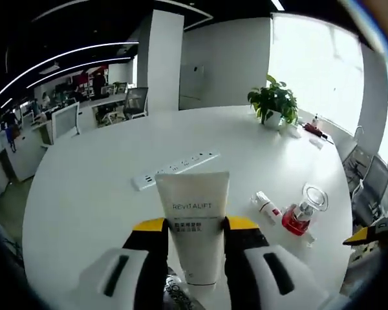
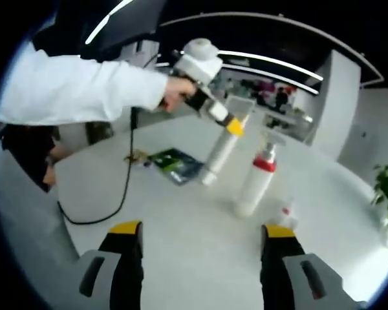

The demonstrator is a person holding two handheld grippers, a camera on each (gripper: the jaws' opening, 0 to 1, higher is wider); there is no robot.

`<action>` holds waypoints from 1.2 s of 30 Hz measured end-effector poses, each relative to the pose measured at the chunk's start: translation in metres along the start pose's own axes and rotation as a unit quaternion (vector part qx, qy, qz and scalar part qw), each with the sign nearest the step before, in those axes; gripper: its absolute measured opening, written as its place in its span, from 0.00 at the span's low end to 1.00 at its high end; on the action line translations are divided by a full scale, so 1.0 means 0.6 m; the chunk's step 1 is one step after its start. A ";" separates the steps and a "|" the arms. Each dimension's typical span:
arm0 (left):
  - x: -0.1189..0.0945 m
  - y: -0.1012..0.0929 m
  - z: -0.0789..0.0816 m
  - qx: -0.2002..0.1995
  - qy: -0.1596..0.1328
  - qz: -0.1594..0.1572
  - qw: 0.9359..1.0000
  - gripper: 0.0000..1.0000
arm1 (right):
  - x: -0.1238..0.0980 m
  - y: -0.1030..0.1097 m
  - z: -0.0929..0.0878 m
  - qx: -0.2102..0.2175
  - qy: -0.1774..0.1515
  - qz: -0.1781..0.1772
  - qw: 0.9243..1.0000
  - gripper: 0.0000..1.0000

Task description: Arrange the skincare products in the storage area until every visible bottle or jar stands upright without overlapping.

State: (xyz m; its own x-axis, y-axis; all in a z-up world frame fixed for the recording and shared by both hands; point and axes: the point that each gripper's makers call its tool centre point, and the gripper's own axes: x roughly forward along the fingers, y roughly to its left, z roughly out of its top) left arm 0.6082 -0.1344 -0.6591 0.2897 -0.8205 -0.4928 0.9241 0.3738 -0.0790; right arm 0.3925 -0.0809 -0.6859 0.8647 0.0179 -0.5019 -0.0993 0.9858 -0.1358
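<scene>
The round white table [image 1: 84, 187] carried everything. The left gripper [image 1: 194, 226] pinched a white tube [image 1: 194, 213] between its jaws, held above the tabletop. The right gripper [image 2: 200, 236] was spread, a white bottle [image 2: 255, 181] ahead, apparently upright.

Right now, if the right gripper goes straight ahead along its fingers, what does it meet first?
Probably the white bottle with the red collar, standing on the table ahead of the open right gripper. Only bare tabletop lies before it, though depth is hard to judge.

Both views low, near; share table [image 1: 84, 187].
</scene>
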 end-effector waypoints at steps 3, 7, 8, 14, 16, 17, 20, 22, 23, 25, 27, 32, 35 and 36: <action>-0.014 -0.009 -0.006 0.002 -0.005 -0.004 1.000 0.29 | 0.002 0.015 0.016 0.006 -0.017 0.010 1.000 0.64; -0.036 -0.031 -0.010 0.011 -0.011 -0.006 1.000 0.29 | 0.002 0.020 0.015 -0.001 -0.014 0.012 1.000 0.61; -0.040 -0.035 -0.011 0.011 -0.012 -0.008 1.000 0.29 | 0.002 0.020 0.013 0.000 -0.012 0.013 1.000 0.60; -0.069 -0.050 -0.013 0.013 -0.023 -0.016 1.000 0.29 | 0.000 0.018 0.017 0.003 -0.019 0.010 1.000 0.58; -0.083 -0.055 -0.009 0.015 -0.033 -0.017 0.999 0.29 | 0.002 0.020 0.015 0.000 -0.014 0.013 1.000 0.59; -0.086 -0.054 -0.007 0.015 -0.035 -0.018 0.999 0.29 | 0.002 0.022 0.014 -0.004 -0.013 0.014 1.000 0.59; -0.106 -0.064 0.003 0.016 -0.048 -0.029 0.998 0.29 | 0.003 0.028 0.018 -0.009 -0.016 0.017 1.000 0.60; -0.122 -0.075 0.008 0.023 -0.056 -0.035 0.998 0.29 | 0.003 0.029 0.021 -0.008 -0.019 0.018 1.000 0.59; -0.121 -0.073 0.010 0.026 -0.059 -0.037 0.997 0.29 | 0.003 0.029 0.023 -0.009 -0.022 0.017 1.000 0.59; -0.132 -0.081 0.019 0.029 -0.070 -0.046 0.996 0.29 | 0.002 0.027 0.025 -0.009 -0.022 0.015 1.000 0.59; -0.138 -0.087 0.030 0.025 -0.080 -0.060 0.995 0.29 | 0.002 0.026 0.028 -0.003 -0.025 0.014 1.000 0.59; -0.156 -0.112 0.048 0.021 -0.099 -0.091 0.991 0.29 | 0.002 0.021 0.038 0.004 -0.035 0.009 0.999 0.55; -0.165 -0.125 0.055 0.018 -0.104 -0.105 0.989 0.29 | 0.004 0.019 0.040 0.007 -0.036 0.008 0.999 0.53; -0.168 -0.130 0.057 0.018 -0.107 -0.110 0.988 0.29 | 0.004 0.017 0.039 0.008 -0.033 0.004 0.999 0.52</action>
State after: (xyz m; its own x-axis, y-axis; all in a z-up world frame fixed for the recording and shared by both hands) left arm 0.5157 -0.0958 -0.5736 0.1243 -0.9541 -0.2725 0.9777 0.1646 -0.1306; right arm 0.4050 -0.0670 -0.6686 0.8947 0.0362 -0.4452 -0.0984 0.9882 -0.1175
